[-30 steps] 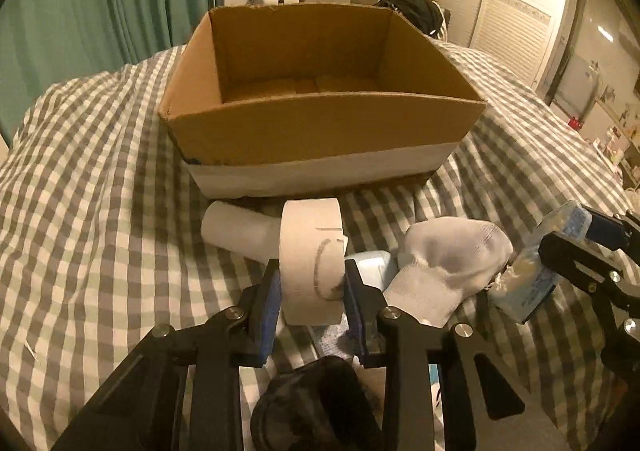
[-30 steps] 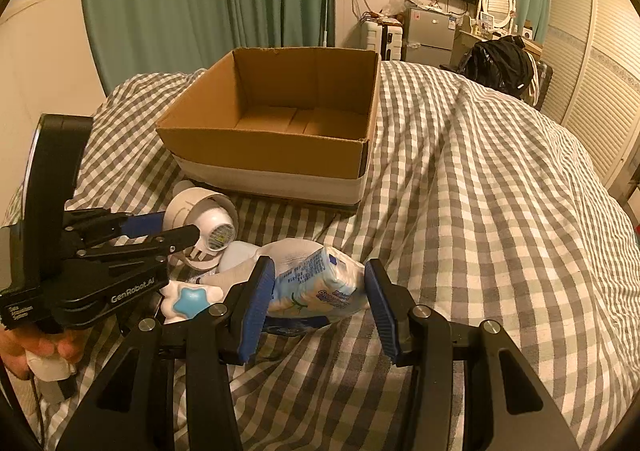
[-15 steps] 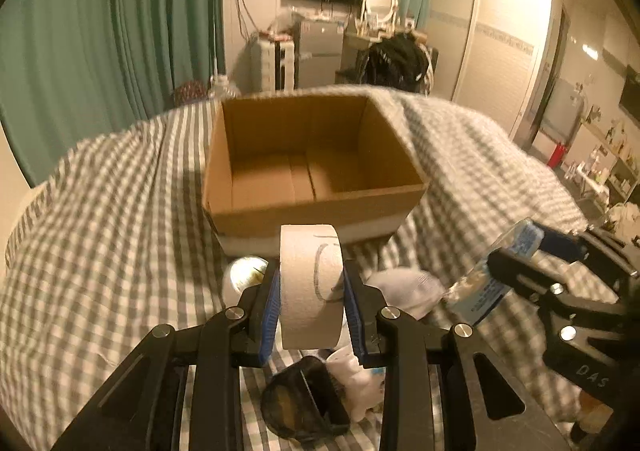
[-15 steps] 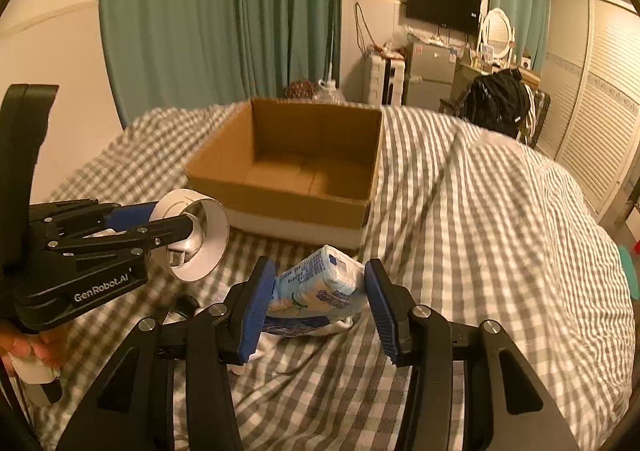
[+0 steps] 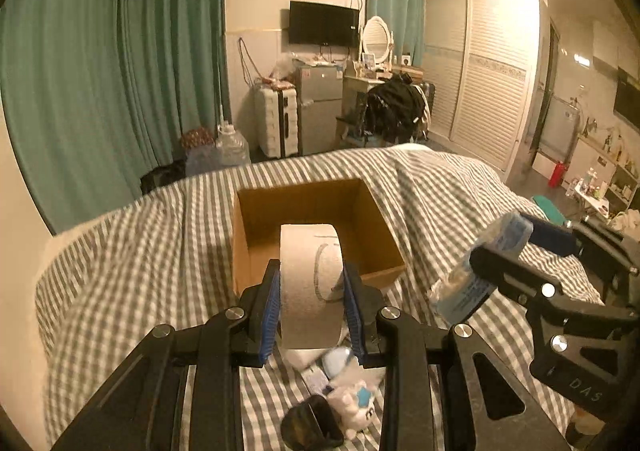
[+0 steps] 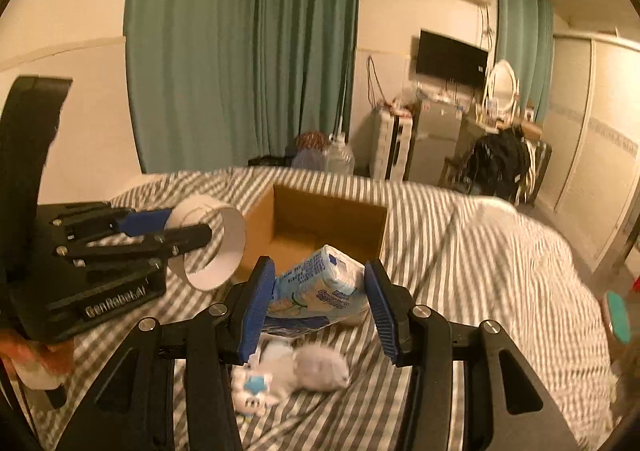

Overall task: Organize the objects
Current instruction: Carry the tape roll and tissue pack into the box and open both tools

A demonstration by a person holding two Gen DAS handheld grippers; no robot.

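Observation:
My left gripper (image 5: 310, 291) is shut on a white roll of tape (image 5: 308, 283), held on edge high above the bed, in front of the open cardboard box (image 5: 316, 211). My right gripper (image 6: 320, 299) is shut on a blue and white tissue pack (image 6: 320, 291). In the right wrist view the tape roll (image 6: 212, 247) and the left gripper (image 6: 188, 229) hang at the left, level with the box (image 6: 320, 219). From the left wrist view the tissue pack (image 5: 476, 271) shows at the right, pinched in the right gripper (image 5: 504, 243). The box looks empty.
On the checked bedspread (image 5: 120, 271) below lie a small white plush toy (image 5: 356, 407), a dark object (image 5: 312, 427) and a white sock (image 6: 316, 369). Beyond the bed stand green curtains (image 5: 100, 51), a fridge, a chair with dark clothes and a wardrobe.
Both grippers have risen well above the bed with the tape roll and the tissue pack. The box and the loose things on the bedspread now lie far lower in both views.

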